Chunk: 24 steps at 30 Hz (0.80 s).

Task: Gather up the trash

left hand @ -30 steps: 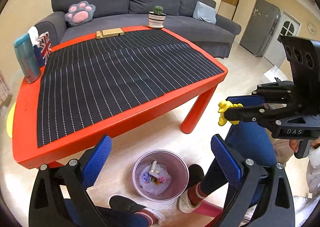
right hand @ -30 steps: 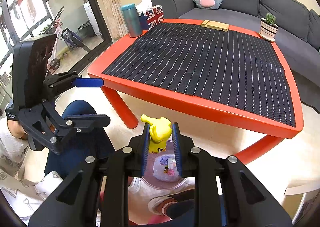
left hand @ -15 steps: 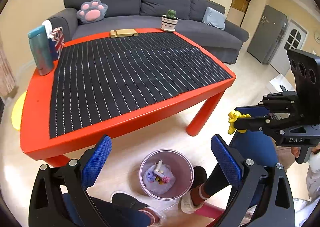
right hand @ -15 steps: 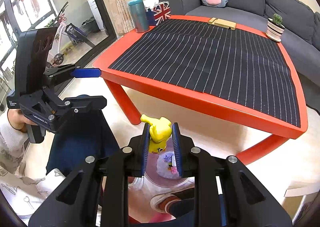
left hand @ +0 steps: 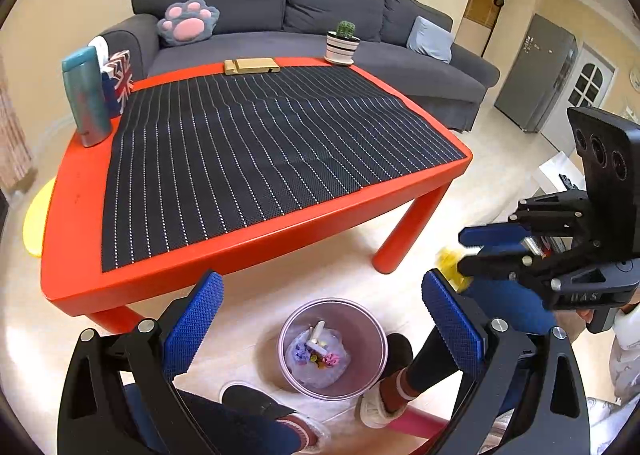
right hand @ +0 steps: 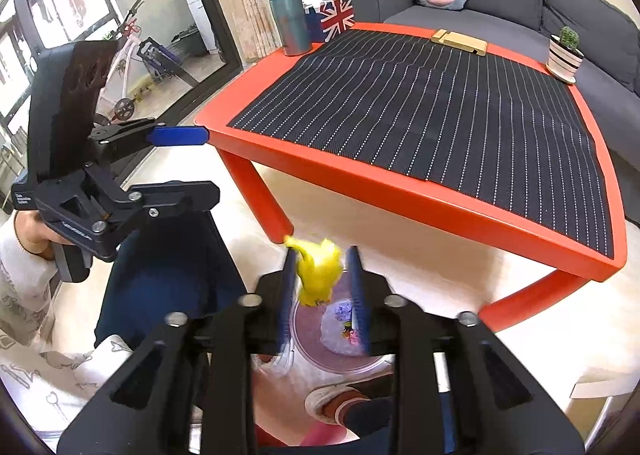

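Observation:
A small yellow toy, blurred, hangs between the parted fingers of my right gripper, which is open above a clear pink waste bin on the floor. In the left wrist view the toy shows as a yellow smear at the tips of the right gripper. The bin holds a bag of small coloured trash. My left gripper is open and empty, held above the bin.
A red table with a black striped mat stands just behind the bin, bearing a teal flask, a flag tissue box, a wooden stand and a potted cactus. The person's legs and feet flank the bin. A grey sofa is behind.
My right gripper has opened and the yellow toy is slipping free, blurred, over the bin. Both grippers drifted slightly; the left stays open.

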Each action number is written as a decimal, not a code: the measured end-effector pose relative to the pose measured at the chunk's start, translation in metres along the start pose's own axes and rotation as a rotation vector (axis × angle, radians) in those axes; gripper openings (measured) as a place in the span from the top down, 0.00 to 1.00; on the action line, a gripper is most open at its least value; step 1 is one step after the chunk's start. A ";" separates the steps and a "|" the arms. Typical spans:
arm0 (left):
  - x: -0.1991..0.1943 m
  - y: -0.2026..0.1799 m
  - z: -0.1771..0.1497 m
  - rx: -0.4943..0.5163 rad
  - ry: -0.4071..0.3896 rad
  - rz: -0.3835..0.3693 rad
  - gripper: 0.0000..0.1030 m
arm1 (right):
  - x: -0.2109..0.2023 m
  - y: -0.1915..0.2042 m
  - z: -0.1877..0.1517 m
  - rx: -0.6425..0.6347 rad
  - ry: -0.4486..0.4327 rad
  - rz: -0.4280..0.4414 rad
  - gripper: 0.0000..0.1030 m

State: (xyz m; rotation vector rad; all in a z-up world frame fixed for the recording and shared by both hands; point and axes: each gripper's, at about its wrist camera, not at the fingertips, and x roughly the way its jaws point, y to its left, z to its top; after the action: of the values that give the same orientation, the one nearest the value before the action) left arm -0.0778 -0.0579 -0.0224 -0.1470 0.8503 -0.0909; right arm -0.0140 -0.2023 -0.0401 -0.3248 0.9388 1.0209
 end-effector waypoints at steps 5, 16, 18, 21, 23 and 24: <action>0.001 0.001 0.000 -0.003 0.003 0.003 0.07 | 0.002 -0.003 0.000 0.015 -0.011 -0.032 0.13; 0.003 0.002 0.002 0.000 0.009 0.008 0.07 | 0.002 -0.014 0.001 0.073 -0.019 -0.085 0.05; 0.003 0.003 0.004 -0.001 0.008 0.018 0.07 | 0.000 -0.017 0.003 0.091 -0.031 -0.085 0.05; 0.003 0.004 0.008 -0.002 0.001 0.026 0.07 | -0.002 -0.022 0.006 0.106 -0.045 -0.098 0.05; 0.002 0.004 0.012 0.000 -0.008 0.033 0.07 | -0.005 -0.025 0.011 0.110 -0.056 -0.108 0.05; 0.002 0.005 0.014 0.001 -0.012 0.034 0.07 | -0.006 -0.027 0.013 0.111 -0.061 -0.113 0.05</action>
State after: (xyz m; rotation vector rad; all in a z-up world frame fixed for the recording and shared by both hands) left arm -0.0661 -0.0521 -0.0154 -0.1322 0.8401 -0.0579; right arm 0.0143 -0.2116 -0.0328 -0.2502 0.9082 0.8669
